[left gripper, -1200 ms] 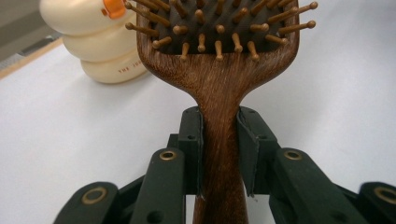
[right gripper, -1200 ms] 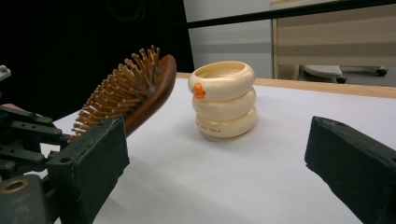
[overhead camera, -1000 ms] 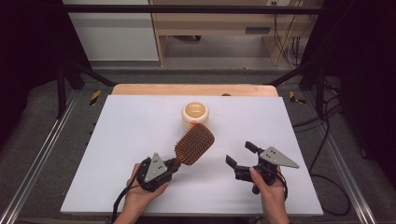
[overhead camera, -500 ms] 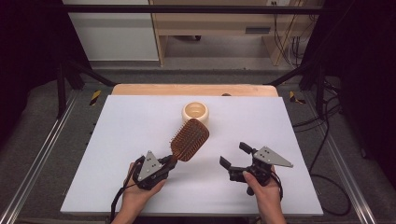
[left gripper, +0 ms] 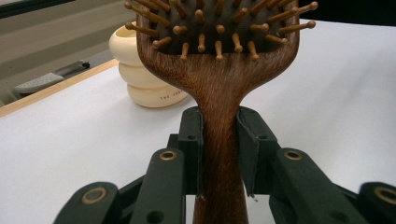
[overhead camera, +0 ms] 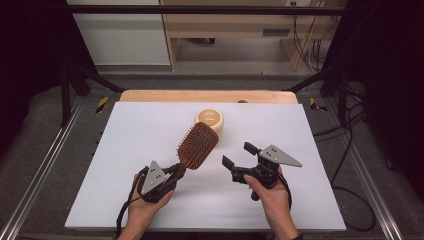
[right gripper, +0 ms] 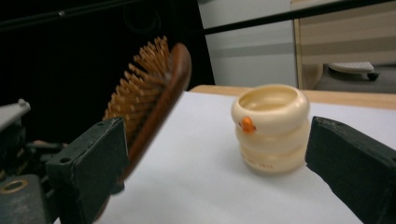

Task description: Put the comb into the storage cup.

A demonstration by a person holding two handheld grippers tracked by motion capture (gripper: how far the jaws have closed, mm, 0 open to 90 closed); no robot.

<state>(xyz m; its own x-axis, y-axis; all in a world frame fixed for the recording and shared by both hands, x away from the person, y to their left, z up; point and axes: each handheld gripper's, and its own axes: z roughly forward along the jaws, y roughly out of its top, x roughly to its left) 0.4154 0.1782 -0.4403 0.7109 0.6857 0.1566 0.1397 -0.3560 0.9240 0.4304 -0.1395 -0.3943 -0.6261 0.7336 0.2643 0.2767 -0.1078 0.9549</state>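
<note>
High view — hairbrush [overhead camera: 198,145] head toward cup [overhead camera: 209,120]

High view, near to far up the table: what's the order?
Left hand-held gripper shut on the handle, then the wooden hairbrush head, then the cream cup, then the wooden strip along the table's far edge.

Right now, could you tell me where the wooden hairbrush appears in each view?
High view: hairbrush at centre, before the cream cup.
Left gripper view: fills upper centre, handle clamped by the jaws.
Right gripper view: left, tilted.
Shared landmark: the cream cup.
</note>
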